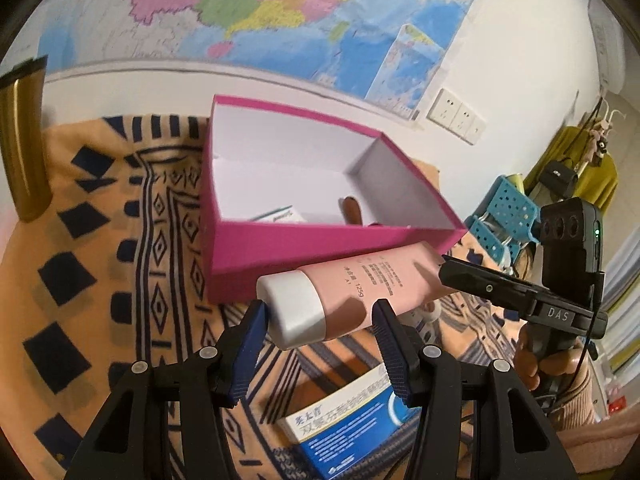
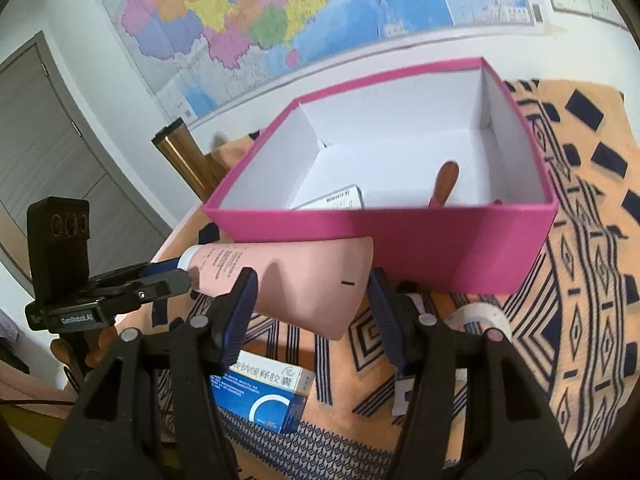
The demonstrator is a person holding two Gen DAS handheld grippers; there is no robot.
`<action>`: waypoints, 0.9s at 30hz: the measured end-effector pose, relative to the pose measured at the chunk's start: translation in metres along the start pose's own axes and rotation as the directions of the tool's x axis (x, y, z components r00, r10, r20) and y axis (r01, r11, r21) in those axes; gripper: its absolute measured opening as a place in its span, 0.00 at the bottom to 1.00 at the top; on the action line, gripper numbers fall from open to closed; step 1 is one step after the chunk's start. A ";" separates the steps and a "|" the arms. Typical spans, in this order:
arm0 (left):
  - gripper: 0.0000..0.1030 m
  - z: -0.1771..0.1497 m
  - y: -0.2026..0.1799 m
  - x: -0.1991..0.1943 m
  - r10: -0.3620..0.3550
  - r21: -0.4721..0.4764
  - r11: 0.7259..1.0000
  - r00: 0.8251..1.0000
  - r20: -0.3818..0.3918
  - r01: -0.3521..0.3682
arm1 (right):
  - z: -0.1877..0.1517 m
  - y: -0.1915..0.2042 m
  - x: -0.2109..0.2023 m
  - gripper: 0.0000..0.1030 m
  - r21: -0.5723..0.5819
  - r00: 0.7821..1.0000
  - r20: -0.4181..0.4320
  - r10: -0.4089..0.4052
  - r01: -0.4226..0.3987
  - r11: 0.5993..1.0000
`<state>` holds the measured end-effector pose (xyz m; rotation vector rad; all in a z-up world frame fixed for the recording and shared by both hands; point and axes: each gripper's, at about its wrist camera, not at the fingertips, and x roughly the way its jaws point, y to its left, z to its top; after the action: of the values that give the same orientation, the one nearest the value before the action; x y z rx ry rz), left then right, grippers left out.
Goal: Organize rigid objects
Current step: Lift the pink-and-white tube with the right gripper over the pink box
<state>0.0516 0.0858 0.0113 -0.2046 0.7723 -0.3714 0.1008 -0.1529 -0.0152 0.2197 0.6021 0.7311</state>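
Note:
A pink tube with a white cap (image 1: 344, 292) hangs level in front of the magenta box (image 1: 304, 256), above the patterned cloth. My left gripper (image 1: 320, 320) has its pads on either side of the cap end. My right gripper (image 2: 308, 292) closes around the flat tail end of the pink tube (image 2: 296, 280). Both grippers hold the tube, one at each end. The magenta box (image 2: 400, 240) is open-topped; a small white carton (image 2: 340, 200) and a brown-handled item (image 2: 444, 180) lie inside.
A blue and white medicine box (image 1: 352, 428) lies on the cloth below the tube; it also shows in the right wrist view (image 2: 264, 396). A roll of tape (image 2: 480, 316) lies near the box. A gold cylinder (image 1: 20, 152) stands at the far left. A map covers the wall.

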 end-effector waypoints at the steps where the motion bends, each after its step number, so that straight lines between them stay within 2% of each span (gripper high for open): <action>1: 0.53 0.002 -0.002 -0.002 -0.002 0.010 1.000 1.000 0.008 0.002 | 0.002 0.000 -0.002 0.58 -0.002 1.000 0.006 -0.002 0.002 1.000; 6: 0.52 0.014 -0.009 -0.005 -0.006 0.041 0.999 0.999 0.037 0.005 | 0.012 0.001 -0.010 0.58 -0.017 0.999 0.042 -0.010 0.011 1.000; 14: 0.52 0.033 -0.015 -0.003 0.025 0.081 0.996 0.997 0.072 -0.031 | 0.029 0.002 -0.015 0.58 -0.042 0.996 0.089 -0.021 0.024 0.999; 27: 0.53 0.050 -0.010 0.007 0.077 0.105 0.991 0.993 0.085 -0.085 | 0.050 -0.002 -0.002 0.58 -0.056 0.995 0.098 -0.022 0.028 0.998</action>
<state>0.0893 0.0761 0.0451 -0.0855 0.6765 -0.3251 0.1300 -0.1551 0.0250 0.1930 0.4901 0.7085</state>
